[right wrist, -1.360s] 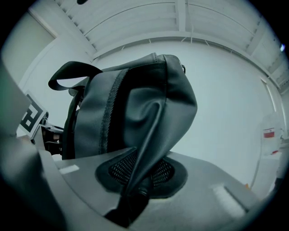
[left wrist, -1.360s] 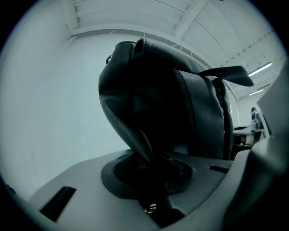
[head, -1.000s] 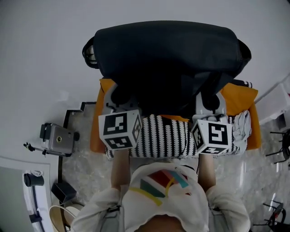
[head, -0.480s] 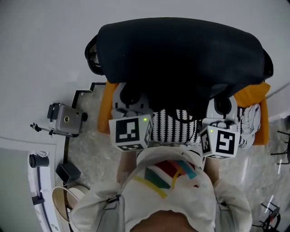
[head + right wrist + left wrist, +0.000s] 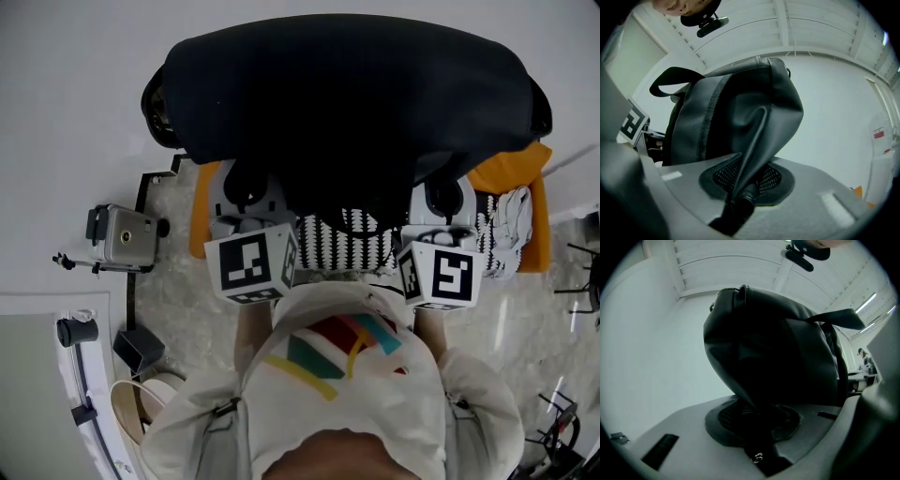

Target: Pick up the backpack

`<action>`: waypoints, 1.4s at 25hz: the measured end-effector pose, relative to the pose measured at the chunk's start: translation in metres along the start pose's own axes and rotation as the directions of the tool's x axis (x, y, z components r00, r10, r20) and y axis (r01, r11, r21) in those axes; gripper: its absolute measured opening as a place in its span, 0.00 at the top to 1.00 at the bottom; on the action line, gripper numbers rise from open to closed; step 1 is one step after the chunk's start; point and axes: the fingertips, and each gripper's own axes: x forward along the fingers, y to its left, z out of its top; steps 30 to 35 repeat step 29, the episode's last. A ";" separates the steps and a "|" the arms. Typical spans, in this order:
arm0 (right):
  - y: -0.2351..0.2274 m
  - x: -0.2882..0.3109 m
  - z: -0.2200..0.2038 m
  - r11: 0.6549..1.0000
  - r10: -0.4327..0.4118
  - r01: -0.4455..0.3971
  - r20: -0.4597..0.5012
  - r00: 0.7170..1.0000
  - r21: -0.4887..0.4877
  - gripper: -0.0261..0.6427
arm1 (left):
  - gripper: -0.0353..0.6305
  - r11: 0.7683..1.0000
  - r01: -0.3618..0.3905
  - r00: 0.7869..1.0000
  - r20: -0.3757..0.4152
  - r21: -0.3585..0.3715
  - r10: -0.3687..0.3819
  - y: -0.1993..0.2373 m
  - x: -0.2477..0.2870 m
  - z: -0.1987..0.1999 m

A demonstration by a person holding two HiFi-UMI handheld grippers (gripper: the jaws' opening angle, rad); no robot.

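The black backpack (image 5: 347, 103) fills the top middle of the head view, held between both grippers above an orange cushion (image 5: 511, 173). My left gripper (image 5: 249, 192) reaches under its left side and my right gripper (image 5: 446, 199) under its right side, with their tips hidden by the fabric. In the left gripper view the jaws (image 5: 757, 420) are shut on a fold of the backpack (image 5: 778, 348). In the right gripper view the jaws (image 5: 746, 183) pinch a piped fold of the backpack (image 5: 740, 112).
A black-and-white striped cover (image 5: 349, 246) lies on the cushion, with a white glove-like cloth (image 5: 516, 211) at its right end. A small camera on a stand (image 5: 122, 236) sits on the floor at left. Chair legs (image 5: 577, 267) show at far right.
Both grippers have drawn back toward the person's body with the backpack still gripped. The backpack now hides more of the striped cover and the cushion.
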 end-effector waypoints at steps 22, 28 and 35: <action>-0.005 0.006 -0.002 1.000 -0.008 0.008 -0.011 1.000 -0.010 0.84 | 0.83 1.000 0.005 1.000 0.008 -0.002 -0.005 -0.003 0.007 -0.002; -0.006 0.008 -0.002 1.000 0.001 -0.001 -0.007 1.000 -0.023 0.84 | 0.83 1.000 0.008 1.000 0.008 -0.008 -0.007 -0.003 0.011 -0.003; -0.006 0.008 -0.002 1.000 0.001 -0.001 -0.008 1.000 -0.023 0.84 | 0.83 1.000 0.009 1.000 0.008 -0.009 -0.009 -0.004 0.012 -0.003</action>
